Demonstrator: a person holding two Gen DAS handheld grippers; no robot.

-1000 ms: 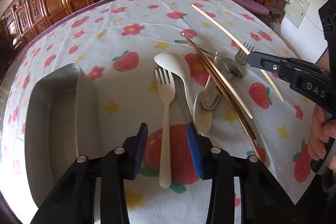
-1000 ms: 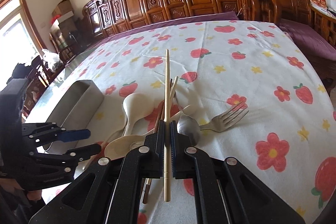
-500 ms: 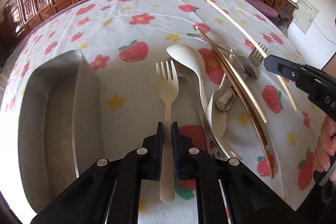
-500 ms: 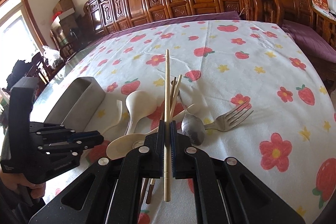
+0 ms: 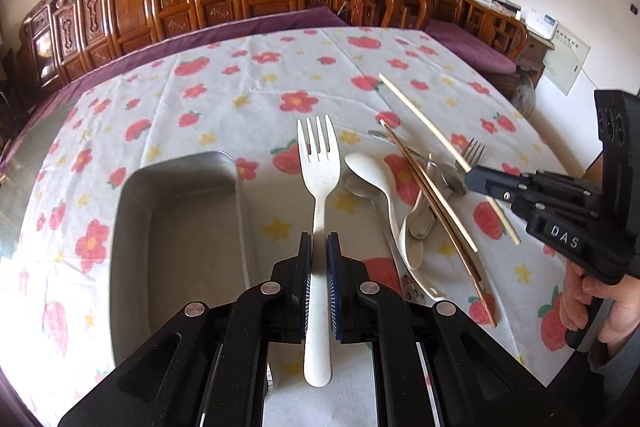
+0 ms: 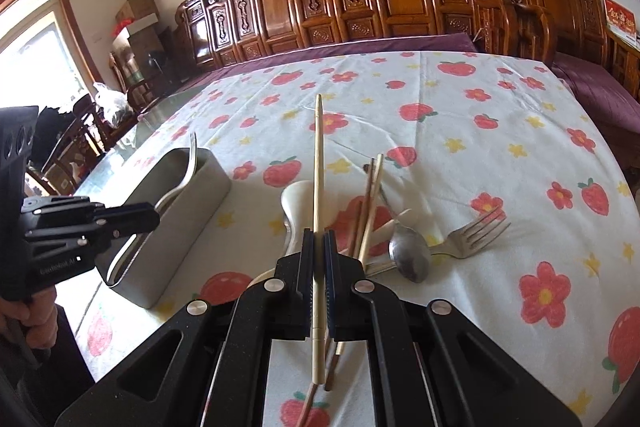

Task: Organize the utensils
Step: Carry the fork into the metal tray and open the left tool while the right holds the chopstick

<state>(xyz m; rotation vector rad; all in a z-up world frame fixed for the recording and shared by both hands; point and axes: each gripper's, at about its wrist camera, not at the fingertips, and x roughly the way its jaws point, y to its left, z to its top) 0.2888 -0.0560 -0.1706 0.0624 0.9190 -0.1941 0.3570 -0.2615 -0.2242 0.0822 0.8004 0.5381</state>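
Cream plastic fork (image 5: pixel 318 187) sits pinched by its handle between your left gripper (image 5: pixel 319 259) pads, tines pointing straight ahead, with the metal tray (image 5: pixel 176 171) just left of the fingers and nothing visible inside it. Your right gripper (image 6: pixel 319 259) is clamped on a pale chopstick (image 6: pixel 318 187) held off the cloth. Left of sorting, I judge nearly all: just right of your left fingers lie the cream spoon (image 5: pixel 372 175), brown chopsticks (image 5: pixel 436 203), a metal spoon (image 6: pixel 410 259) and metal fork (image 6: pixel 476 231).

My left claw (image 5: pixel 319 283) matte black with blue pads, silver screws, right claw (image 6: pixel 318 279) alike, white "DAS" lettering, bare fingers (image 5: pixel 600 291)
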